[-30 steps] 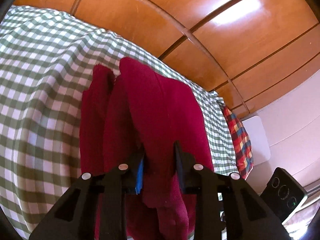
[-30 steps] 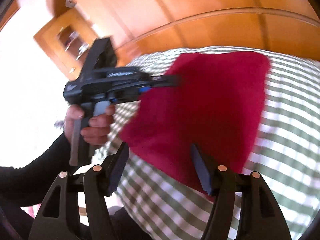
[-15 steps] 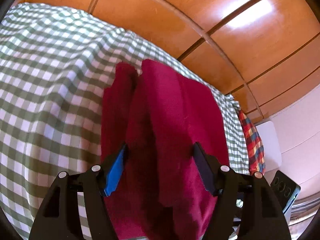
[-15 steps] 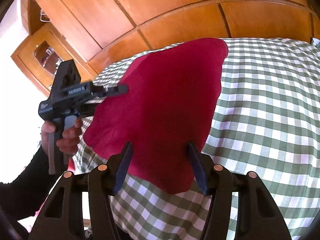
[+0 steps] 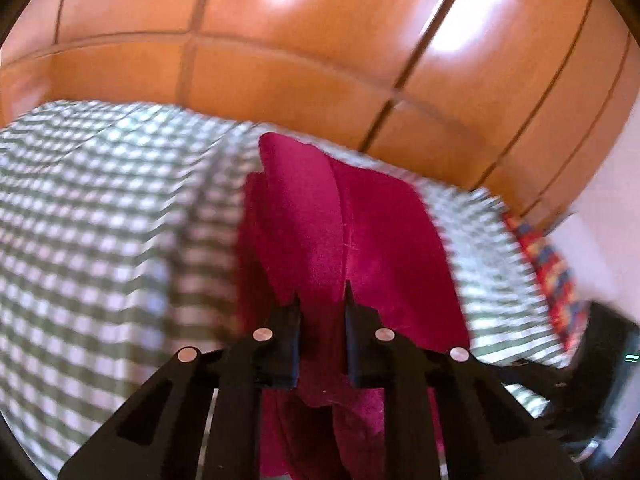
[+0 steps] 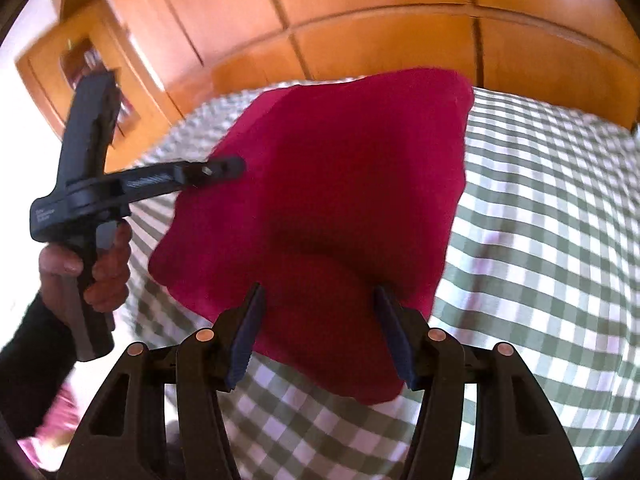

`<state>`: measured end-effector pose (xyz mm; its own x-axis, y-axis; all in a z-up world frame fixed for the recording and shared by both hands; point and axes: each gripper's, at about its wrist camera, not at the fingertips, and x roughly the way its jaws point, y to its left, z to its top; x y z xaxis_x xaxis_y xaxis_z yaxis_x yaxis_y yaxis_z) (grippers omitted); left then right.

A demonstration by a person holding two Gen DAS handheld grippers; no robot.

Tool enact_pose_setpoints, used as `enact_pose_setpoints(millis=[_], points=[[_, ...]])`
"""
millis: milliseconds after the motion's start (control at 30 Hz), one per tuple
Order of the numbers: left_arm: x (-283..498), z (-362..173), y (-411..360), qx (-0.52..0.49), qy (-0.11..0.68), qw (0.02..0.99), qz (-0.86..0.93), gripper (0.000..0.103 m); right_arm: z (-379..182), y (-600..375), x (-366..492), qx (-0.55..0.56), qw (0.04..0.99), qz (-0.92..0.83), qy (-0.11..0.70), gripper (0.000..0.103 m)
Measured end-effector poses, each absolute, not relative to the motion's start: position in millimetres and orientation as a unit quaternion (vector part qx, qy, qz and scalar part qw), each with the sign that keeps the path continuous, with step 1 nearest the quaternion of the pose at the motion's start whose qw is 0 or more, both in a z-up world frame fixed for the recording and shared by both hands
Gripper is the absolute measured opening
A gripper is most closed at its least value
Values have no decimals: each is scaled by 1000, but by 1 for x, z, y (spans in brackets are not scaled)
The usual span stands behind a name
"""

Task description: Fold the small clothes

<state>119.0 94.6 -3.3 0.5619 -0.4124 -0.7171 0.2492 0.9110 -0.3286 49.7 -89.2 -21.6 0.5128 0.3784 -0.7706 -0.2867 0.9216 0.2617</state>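
Note:
A dark red garment (image 6: 340,168) lies partly folded on a green-and-white checked cloth (image 6: 540,240). In the left wrist view a raised fold of the red garment (image 5: 380,232) runs between the jaws of my left gripper (image 5: 320,296). Those jaws are closing, and the fabric fills the narrow gap. In the right wrist view the left gripper (image 6: 236,168) bites the garment's left edge, held by a hand (image 6: 108,272) in a black sleeve. My right gripper (image 6: 318,292) hovers over the garment's near edge. Its jaws stand wide and do not touch the fabric.
Orange wooden panelling (image 5: 320,60) rises behind the checked cloth (image 5: 100,220). A red plaid fabric (image 5: 548,256) lies off the right edge, with a dark device (image 5: 608,344) beside it. A wooden cabinet (image 6: 80,64) stands at the far left.
The left jaws opened wide, then narrowed onto the garment's fold as the hand swung round. The right gripper sank closer to the garment's near edge, jaws still wide.

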Motion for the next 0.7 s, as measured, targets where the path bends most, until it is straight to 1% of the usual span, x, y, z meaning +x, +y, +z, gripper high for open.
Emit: enact_pose_setpoints(millis=[33, 100, 133, 233, 400, 567, 700], points=[[123, -17, 94, -76, 446, 876, -167, 15, -24, -81, 50, 33, 870, 186, 455, 57], [128, -38, 91, -55, 466, 872, -143, 16, -25, -67, 49, -5, 875, 171, 453, 65], [129, -43, 89, -53, 464, 873, -138, 16, -24, -62, 48, -18, 876, 166, 453, 66], [131, -40, 84, -48, 460, 877, -132, 17, -20, -57, 45, -44, 880, 156, 447, 66], [132, -38, 88, -39, 455, 880, -130, 20, -13, -66, 42, -36, 881, 154, 446, 66], [124, -34, 92, -45, 450, 883, -126, 23, -7, -70, 36, -55, 887, 135, 438, 66], [118, -31, 91, -41, 444, 887, -122, 23, 2, -73, 31, -66, 895, 122, 425, 69]])
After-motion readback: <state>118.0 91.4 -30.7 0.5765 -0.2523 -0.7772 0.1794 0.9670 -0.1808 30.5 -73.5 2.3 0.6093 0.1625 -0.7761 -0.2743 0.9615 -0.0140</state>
